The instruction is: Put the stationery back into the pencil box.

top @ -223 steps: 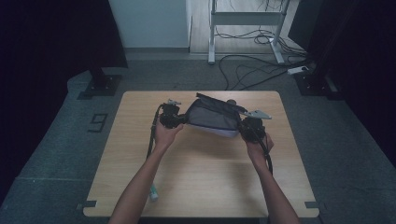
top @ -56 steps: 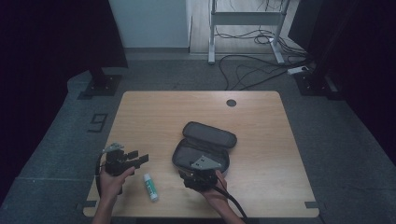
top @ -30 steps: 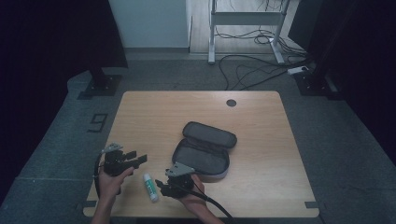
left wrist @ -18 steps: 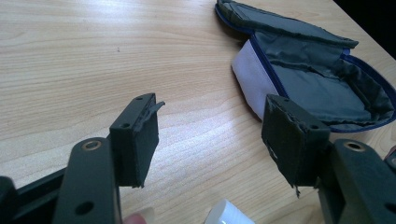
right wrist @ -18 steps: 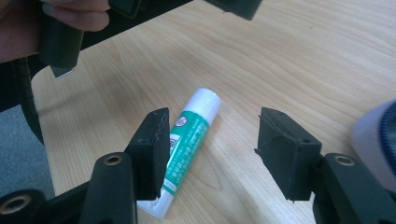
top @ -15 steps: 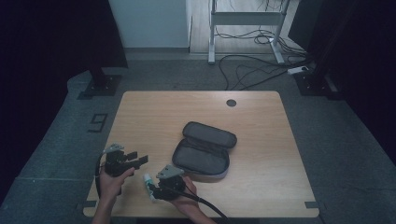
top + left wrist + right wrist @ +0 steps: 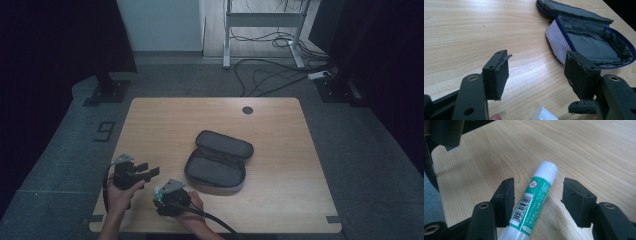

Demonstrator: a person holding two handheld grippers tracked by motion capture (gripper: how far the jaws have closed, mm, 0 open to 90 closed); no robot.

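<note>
A green-and-white glue stick (image 7: 534, 200) lies flat on the wooden table (image 7: 210, 115) near its front left edge; in the high view a bit of the glue stick (image 7: 157, 190) peeks out beside my right hand. My right gripper (image 7: 539, 188) is open, with one jaw on each side of the stick and neither touching it. The left gripper (image 7: 537, 65) is open and holds nothing; it points toward the open grey pouch (image 7: 594, 42). From above, the left gripper (image 7: 148, 170) sits just left of the right gripper (image 7: 160, 196). The pouch (image 7: 217, 162) lies unzipped mid-table.
The glue stick's white cap (image 7: 541, 113) shows at the bottom of the left gripper view. A dark round grommet (image 7: 247, 110) sits in the table's far edge. The left gripper's body (image 7: 446, 132) looms at the top left of the right gripper view. Cables lie on the floor behind.
My right gripper has moved left from the front of the pouch to the glue stick and now straddles it. The left gripper has stayed put.
</note>
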